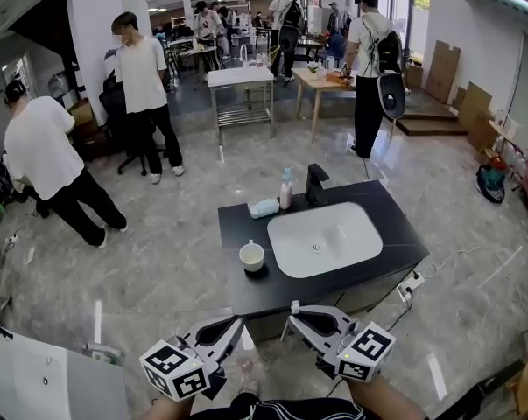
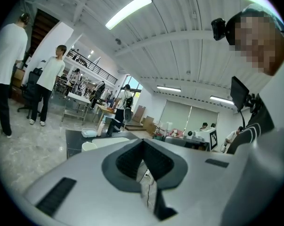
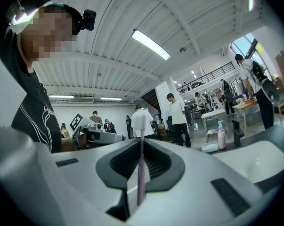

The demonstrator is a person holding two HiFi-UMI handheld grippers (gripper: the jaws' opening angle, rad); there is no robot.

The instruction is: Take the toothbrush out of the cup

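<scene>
A white cup (image 1: 251, 256) stands on the black counter (image 1: 246, 296), left of the sink, and looks empty; it also shows small in the left gripper view as the cup (image 2: 89, 146). My right gripper (image 1: 292, 315) hovers just in front of the counter's near edge, shut on a pink-handled toothbrush (image 3: 140, 173) with a white head that sticks up between the jaws. In the head view the toothbrush (image 1: 294, 306) shows only as a white tip. My left gripper (image 1: 239, 322) is beside it at the left, its jaws together with nothing between them (image 2: 144, 147).
A white basin (image 1: 325, 239) is set in the counter, with a black faucet (image 1: 316, 183), a pump bottle (image 1: 285, 189) and a pale blue soap dish (image 1: 264, 207) behind it. Several people stand on the marble floor beyond. A power strip (image 1: 411, 282) lies at the right.
</scene>
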